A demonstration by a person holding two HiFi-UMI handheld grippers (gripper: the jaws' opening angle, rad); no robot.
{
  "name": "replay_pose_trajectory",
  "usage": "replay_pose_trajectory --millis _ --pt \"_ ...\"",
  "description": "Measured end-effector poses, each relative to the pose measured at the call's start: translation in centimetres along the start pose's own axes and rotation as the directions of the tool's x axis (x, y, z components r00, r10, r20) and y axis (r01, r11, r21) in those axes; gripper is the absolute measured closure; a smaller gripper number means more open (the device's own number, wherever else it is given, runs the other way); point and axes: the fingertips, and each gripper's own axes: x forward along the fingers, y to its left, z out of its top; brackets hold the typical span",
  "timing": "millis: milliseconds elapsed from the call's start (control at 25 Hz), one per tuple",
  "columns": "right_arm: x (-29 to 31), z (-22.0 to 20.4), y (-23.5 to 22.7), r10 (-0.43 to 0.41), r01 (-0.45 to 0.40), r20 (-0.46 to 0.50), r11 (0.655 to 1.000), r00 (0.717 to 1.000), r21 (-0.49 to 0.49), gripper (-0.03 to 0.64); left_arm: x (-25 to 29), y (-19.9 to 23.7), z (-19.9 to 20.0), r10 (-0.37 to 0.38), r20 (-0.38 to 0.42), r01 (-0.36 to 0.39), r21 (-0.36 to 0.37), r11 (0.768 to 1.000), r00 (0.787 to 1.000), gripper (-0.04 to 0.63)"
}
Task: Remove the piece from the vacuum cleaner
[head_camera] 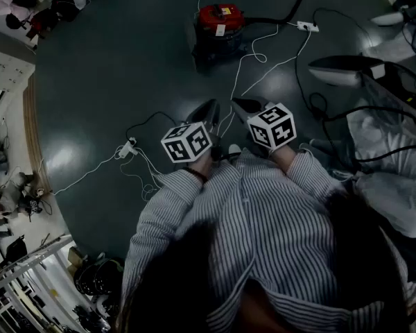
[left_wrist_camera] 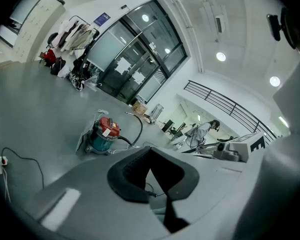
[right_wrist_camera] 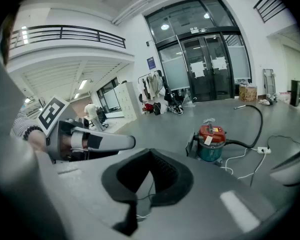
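Observation:
The vacuum cleaner point(head_camera: 218, 25), a red-topped, teal-bodied canister, stands on the dark floor some way ahead of me. Its black hose point(head_camera: 291, 9) curves off to the right. It also shows in the left gripper view as the vacuum cleaner point(left_wrist_camera: 104, 134) and in the right gripper view as the vacuum cleaner point(right_wrist_camera: 210, 141). My left gripper point(head_camera: 209, 108) and right gripper point(head_camera: 240, 105) are held side by side in front of my chest, far short of it. Both are shut with nothing between the pads: left gripper point(left_wrist_camera: 150, 151), right gripper point(right_wrist_camera: 150, 154).
White cables run over the floor to a power strip point(head_camera: 306, 26) near the vacuum and another power strip point(head_camera: 127, 148) at my left. Desks and equipment point(head_camera: 374, 75) crowd the right side. Clothes and bags point(head_camera: 28, 9) lie far left. A person point(left_wrist_camera: 206, 130) sits far off.

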Motion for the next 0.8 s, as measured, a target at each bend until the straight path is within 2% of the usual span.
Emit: replay_pose_trajectory --millis 680,800 --pt "-0.16 0.12 -0.41 0.002 -0.002 -0.005 1.0 1.0 -0.005 0.615 0.53 -0.08 0.35 0.012 0.001 -0.012 0.012 1.0 1.0 0.591" --pt "-0.16 0.87 -1.1 -0.002 0.002 0.029 1.0 1.0 0.002 0.615 1.04 0.27 0.68 0.02 0.005 -0.02 0.005 1.0 1.0 0.591"
